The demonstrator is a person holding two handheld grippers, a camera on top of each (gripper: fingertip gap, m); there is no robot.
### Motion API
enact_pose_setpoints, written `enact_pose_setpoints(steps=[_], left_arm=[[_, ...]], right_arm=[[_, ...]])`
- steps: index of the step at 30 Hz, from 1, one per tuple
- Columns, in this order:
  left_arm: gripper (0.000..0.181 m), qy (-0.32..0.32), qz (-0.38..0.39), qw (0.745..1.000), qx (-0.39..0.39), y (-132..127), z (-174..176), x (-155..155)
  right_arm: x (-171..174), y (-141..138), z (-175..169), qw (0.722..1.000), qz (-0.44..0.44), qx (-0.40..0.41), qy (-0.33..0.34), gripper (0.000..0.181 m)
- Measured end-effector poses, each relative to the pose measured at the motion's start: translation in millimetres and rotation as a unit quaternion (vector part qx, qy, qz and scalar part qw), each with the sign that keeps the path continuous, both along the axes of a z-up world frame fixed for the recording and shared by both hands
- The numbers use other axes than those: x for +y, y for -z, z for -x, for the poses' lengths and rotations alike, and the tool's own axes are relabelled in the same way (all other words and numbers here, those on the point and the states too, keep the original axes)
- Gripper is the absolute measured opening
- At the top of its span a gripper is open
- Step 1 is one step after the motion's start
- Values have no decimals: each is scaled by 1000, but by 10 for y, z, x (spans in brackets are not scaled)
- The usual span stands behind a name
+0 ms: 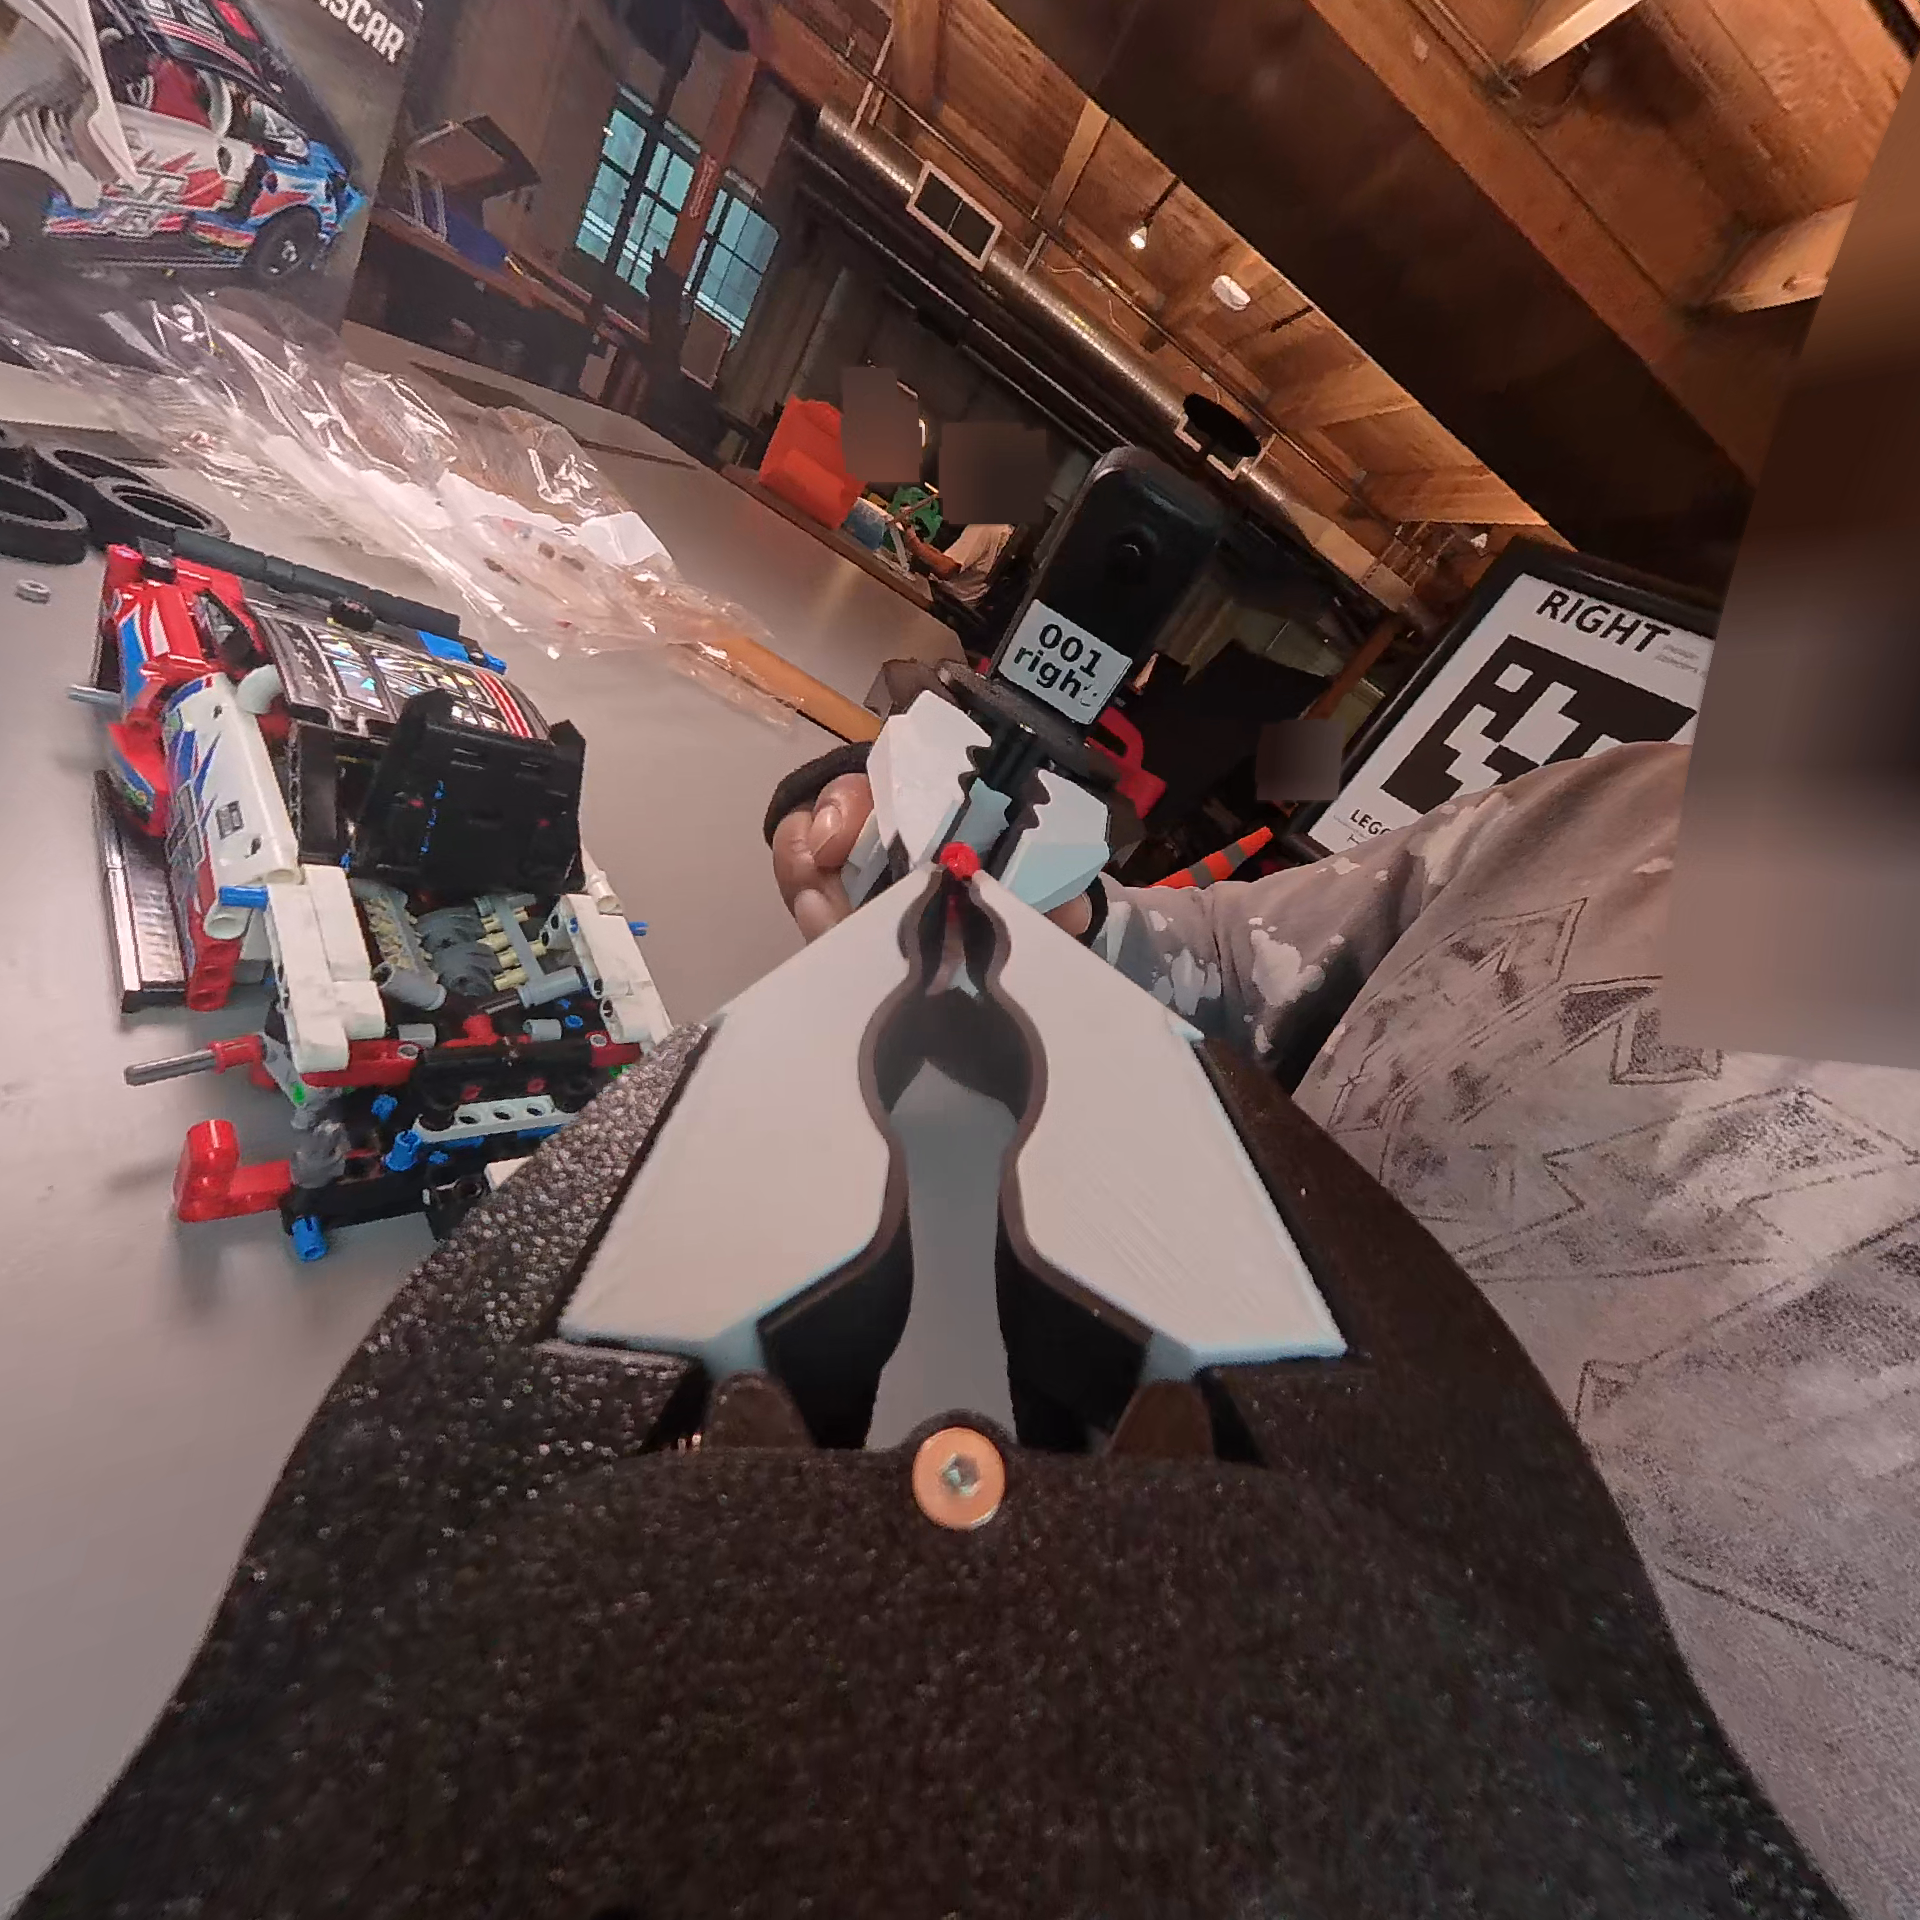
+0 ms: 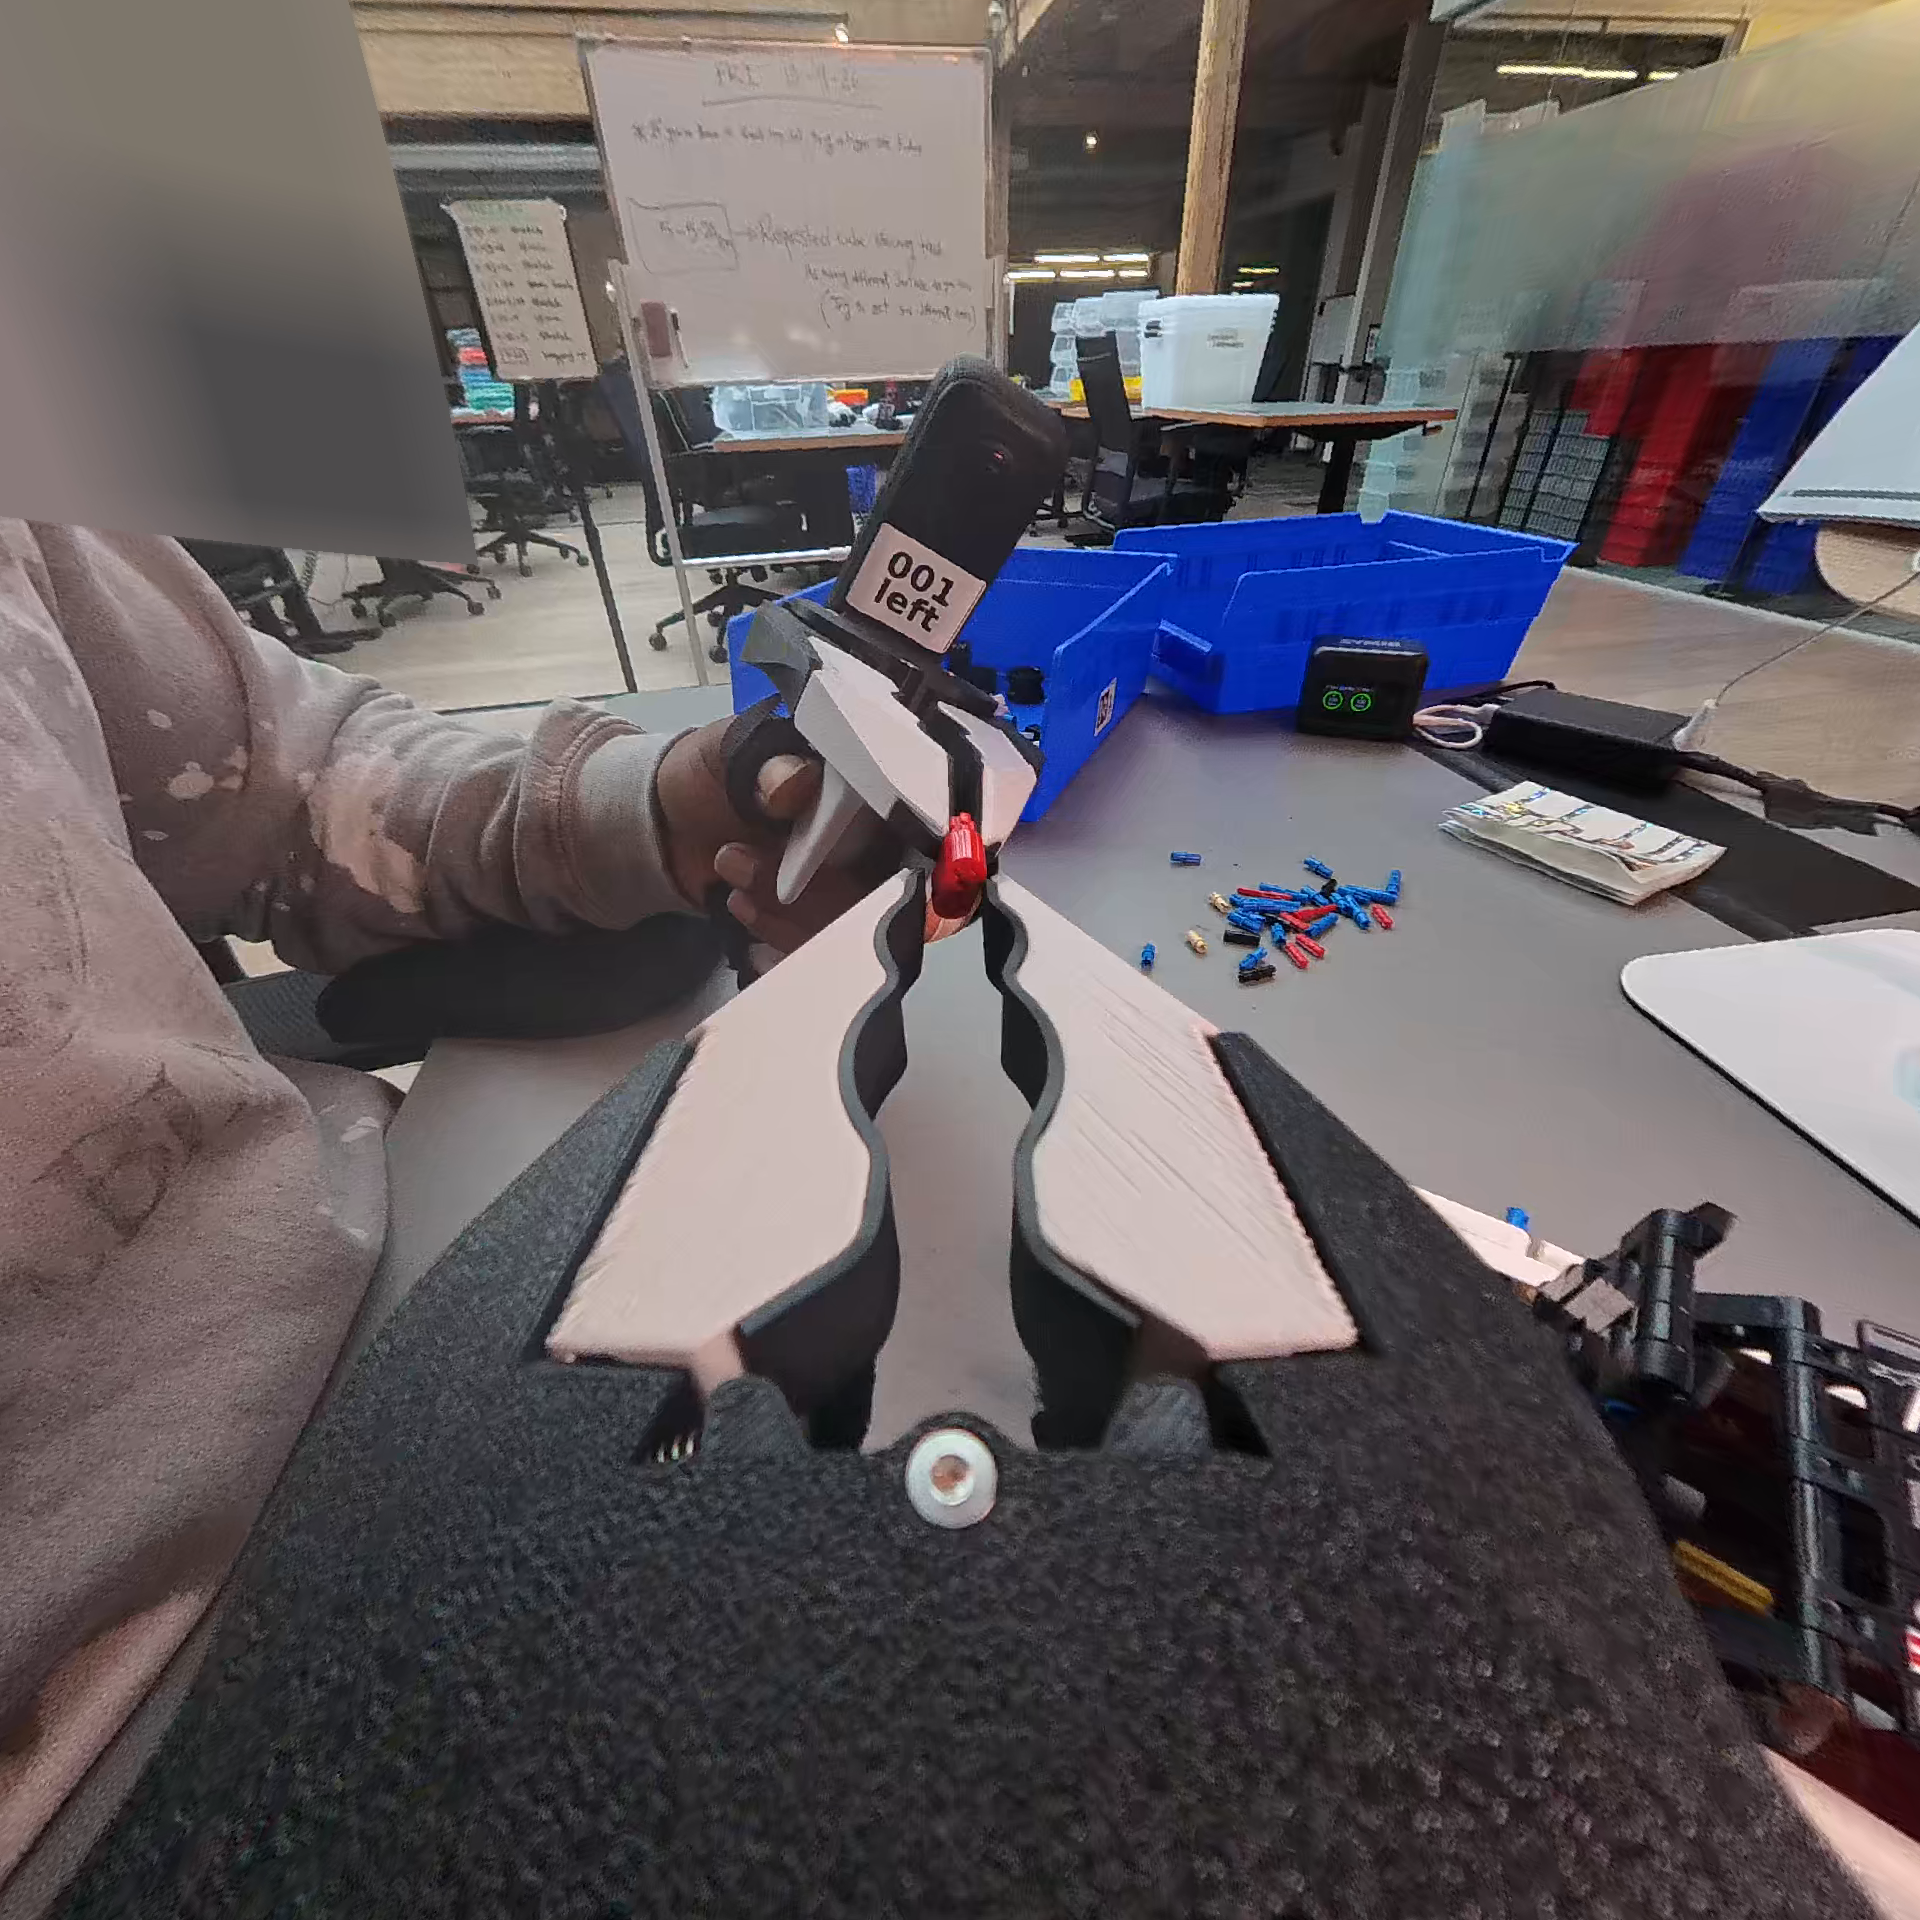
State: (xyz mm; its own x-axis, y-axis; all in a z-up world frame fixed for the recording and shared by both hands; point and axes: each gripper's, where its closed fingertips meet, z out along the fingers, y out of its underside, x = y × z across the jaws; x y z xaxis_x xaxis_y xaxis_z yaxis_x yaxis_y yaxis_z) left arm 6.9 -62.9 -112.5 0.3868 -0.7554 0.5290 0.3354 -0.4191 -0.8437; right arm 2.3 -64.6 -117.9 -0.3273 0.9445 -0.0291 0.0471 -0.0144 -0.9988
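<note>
In the left wrist view, my left gripper (image 1: pixel 954 881) is shut, with a small red connector piece (image 1: pixel 957 858) at its tips and a red sliver showing between its fingers. My right gripper (image 1: pixel 971 831) faces it tip to tip, held in a hand. In the right wrist view, my right gripper (image 2: pixel 954 902) is closed on the lower body of the red piece (image 2: pixel 957 868). The left gripper (image 2: pixel 961 823) pinches the piece's top end. Both grippers hold the piece in the air above the grey table (image 2: pixel 1403 1039).
A partly built toy racing car (image 1: pixel 343 862) lies on the table at left, with black tyres (image 1: pixel 62 499) and clear plastic bags (image 1: pixel 416 488) behind it. Blue bins (image 2: pixel 1351 603), a pile of small pins (image 2: pixel 1299 920), a folded booklet (image 2: pixel 1579 842) and a black device (image 2: pixel 1361 691) sit to the right. My left and right fingertips are right by each other.
</note>
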Motion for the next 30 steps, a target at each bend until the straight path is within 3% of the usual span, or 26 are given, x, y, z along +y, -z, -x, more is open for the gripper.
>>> enact_pose_setpoints(steps=[6, 14, 17, 20, 30], left_arm=[[1, 23, -10, 1000, 15, 11, -71, -79], [2, 28, -39, 994, 97, 101, -105, -165], [12, 31, -35, 994, 95, 116, -94, -168], [8, 33, -36, 996, 75, 64, -69, -177], [3, 29, -47, 990, 133, 175, -129, -182]], right_arm=[[-84, -14, -50, 999, 5, 0, -34, 8], [-168, 72, -93, 997, -22, -27, -62, 7], [-186, 83, -107, 997, -23, -32, -70, 6], [-170, 135, -105, 996, -34, -44, -66, 6], [-195, 185, -95, 995, -38, -55, -69, 6]])
